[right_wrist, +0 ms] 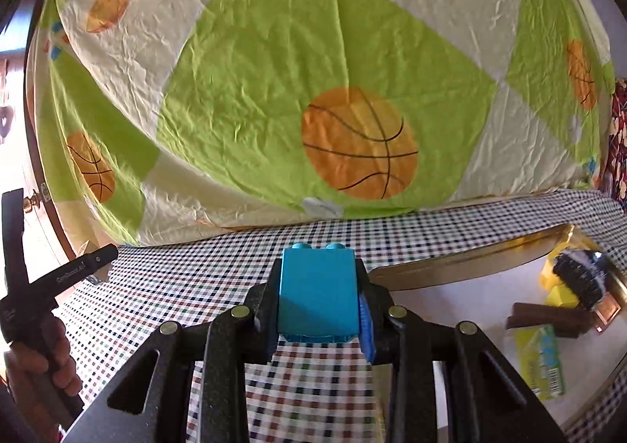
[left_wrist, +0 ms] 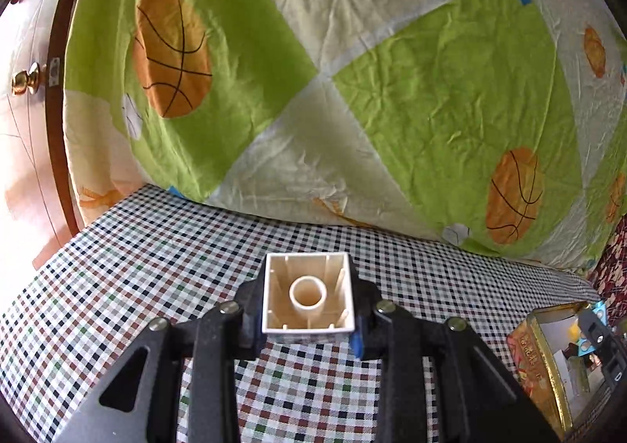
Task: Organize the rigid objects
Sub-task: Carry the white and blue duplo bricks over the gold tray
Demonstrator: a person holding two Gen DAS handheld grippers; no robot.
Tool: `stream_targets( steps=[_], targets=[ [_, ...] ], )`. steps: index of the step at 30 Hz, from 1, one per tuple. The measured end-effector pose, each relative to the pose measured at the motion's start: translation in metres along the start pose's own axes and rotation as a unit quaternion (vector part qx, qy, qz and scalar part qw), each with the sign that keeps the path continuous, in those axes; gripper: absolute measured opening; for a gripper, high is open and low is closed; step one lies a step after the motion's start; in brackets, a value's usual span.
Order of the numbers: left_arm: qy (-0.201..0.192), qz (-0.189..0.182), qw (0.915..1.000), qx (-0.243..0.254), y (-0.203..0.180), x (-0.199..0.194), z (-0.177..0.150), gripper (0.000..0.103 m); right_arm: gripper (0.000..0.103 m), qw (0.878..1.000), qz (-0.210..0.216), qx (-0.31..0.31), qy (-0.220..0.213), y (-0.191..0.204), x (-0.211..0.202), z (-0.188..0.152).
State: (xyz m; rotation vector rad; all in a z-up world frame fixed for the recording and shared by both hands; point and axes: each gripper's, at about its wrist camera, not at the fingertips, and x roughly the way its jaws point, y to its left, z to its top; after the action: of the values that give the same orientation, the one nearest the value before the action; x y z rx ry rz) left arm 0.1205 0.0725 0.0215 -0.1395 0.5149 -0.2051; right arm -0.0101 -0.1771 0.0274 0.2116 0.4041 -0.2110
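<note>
A white toy brick (left_wrist: 308, 296) shows its hollow underside with a round tube, held above the checked cloth (left_wrist: 156, 247); my left gripper (left_wrist: 309, 309) is shut on it. In the right wrist view a blue toy brick (right_wrist: 318, 292) with two studs on top is clamped between the fingers of my right gripper (right_wrist: 319, 305), shut on it. A gold tin box (left_wrist: 548, 364) stands open at the lower right of the left wrist view, with the right gripper and blue brick over it. The same tin (right_wrist: 470, 266) lies right of the blue brick.
A large quilt (right_wrist: 313, 70) in green and cream with basketball prints bulges behind the checked cloth. Inside the tin lie a brush (right_wrist: 580, 282), a brown bar (right_wrist: 548, 319), yellow pieces and a green packet (right_wrist: 542, 360). A hand (right_wrist: 51, 356) holds the left gripper at the left edge.
</note>
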Motion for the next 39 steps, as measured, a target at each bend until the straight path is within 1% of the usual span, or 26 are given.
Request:
stream_targets(
  steps=[3, 10, 16, 17, 22, 29, 35, 39],
  targets=[
    [-0.006, 0.027, 0.9989, 0.038, -0.023, -0.004, -0.011, 0.031, 0.034, 1.000, -0.015, -0.009, -0.003, -0.012, -0.003, -0.001],
    [-0.017, 0.011, 0.9961, 0.086, -0.073, -0.027, -0.033, 0.031, 0.034, 0.999, -0.033, -0.025, -0.016, -0.031, -0.017, -0.001],
    [-0.032, 0.007, 0.9902, 0.136, -0.123, -0.047, -0.054, 0.031, 0.034, 0.997, -0.049, -0.043, -0.032, -0.048, -0.030, -0.002],
    [-0.035, 0.006, 0.9896, 0.139, -0.130, -0.050, -0.056, 0.031, 0.034, 0.997, -0.050, -0.047, -0.035, -0.052, -0.033, -0.002],
    [-0.030, -0.024, 0.9895, 0.139, -0.167, -0.057, -0.062, 0.031, 0.034, 0.995, -0.068, -0.067, -0.041, -0.074, -0.039, -0.004],
    [-0.031, -0.052, 0.9872, 0.147, -0.220, -0.063, -0.072, 0.031, 0.034, 0.995, -0.086, -0.037, -0.036, -0.128, -0.041, 0.000],
    [-0.027, -0.071, 0.9849, 0.156, -0.259, -0.060, -0.076, 0.031, 0.034, 0.991, -0.120, -0.047, -0.032, -0.164, -0.039, 0.003],
    [-0.026, -0.078, 0.9839, 0.159, -0.280, -0.059, -0.080, 0.031, 0.034, 0.990, -0.132, -0.034, -0.024, -0.191, -0.037, 0.004]
  ],
)
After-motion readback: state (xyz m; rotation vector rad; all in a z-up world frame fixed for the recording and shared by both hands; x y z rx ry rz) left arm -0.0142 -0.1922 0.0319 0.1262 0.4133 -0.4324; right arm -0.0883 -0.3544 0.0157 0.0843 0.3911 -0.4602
